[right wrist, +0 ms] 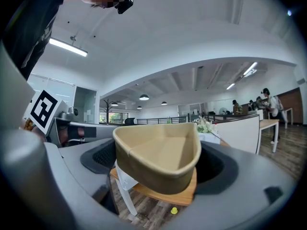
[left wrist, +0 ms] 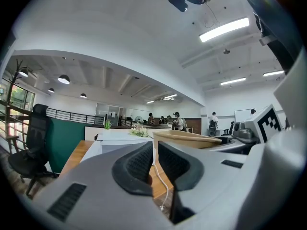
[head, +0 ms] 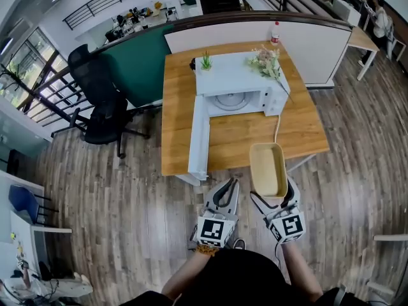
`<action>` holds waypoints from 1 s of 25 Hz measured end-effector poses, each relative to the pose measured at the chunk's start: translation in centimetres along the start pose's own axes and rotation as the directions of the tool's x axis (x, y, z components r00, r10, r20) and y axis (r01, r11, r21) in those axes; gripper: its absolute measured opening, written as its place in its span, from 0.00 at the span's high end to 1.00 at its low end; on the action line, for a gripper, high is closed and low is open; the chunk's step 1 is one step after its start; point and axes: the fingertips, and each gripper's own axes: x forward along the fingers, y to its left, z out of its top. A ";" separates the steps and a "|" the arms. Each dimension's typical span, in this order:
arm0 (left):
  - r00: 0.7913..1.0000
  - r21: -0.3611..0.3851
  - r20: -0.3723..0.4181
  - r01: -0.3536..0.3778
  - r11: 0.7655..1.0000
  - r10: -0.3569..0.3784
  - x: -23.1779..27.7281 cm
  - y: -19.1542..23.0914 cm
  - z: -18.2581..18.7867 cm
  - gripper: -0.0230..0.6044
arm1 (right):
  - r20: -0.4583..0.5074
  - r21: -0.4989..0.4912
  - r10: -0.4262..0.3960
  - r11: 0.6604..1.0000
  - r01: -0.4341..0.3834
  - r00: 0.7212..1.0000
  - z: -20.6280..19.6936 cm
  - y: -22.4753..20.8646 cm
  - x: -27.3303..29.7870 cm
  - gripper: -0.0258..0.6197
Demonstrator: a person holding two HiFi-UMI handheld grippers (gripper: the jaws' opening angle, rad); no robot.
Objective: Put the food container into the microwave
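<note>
Right gripper (head: 275, 200) clamps the container (head: 268, 167) by its near end, level and open side up, just short of the table (head: 306, 132). Left gripper (head: 224, 193) rides alongside, closed and empty. The microwave (head: 239, 85) door (head: 199, 136) stands open, probably for loading.

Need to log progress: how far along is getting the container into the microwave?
Done: the microwave door stands open, and the right gripper is shut on the container. In hand: the container is held up at the table's near edge, short of the microwave. Left: set it inside the cavity and let go. The left gripper holds nothing.
</note>
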 end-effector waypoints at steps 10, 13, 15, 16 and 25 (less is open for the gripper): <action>1.000 -0.027 0.014 -0.019 0.999 0.019 2.3 3.3 0.5 0.88 | -0.028 -0.036 0.042 0.998 -0.043 0.999 1.3 0.0 4.4 0.16; 1.000 -0.030 0.018 -0.024 0.999 0.024 2.7 4.2 0.7 0.88 | -0.039 -0.050 0.055 0.997 -0.057 0.998 1.7 0.1 5.7 0.16; 0.999 -0.036 0.018 -0.026 0.999 0.027 3.0 4.8 0.6 0.88 | -0.039 -0.058 0.060 0.996 -0.063 0.997 1.9 0.1 6.6 0.16; 0.999 -0.038 0.018 -0.027 0.999 0.027 3.1 5.1 0.5 0.88 | -0.038 -0.061 0.062 0.996 -0.064 0.997 2.0 0.1 7.0 0.16; 0.999 -0.030 0.037 -0.024 0.999 0.025 5.2 7.9 1.3 0.88 | -0.043 -0.078 0.069 0.994 -0.072 0.997 3.0 -0.5 10.9 0.16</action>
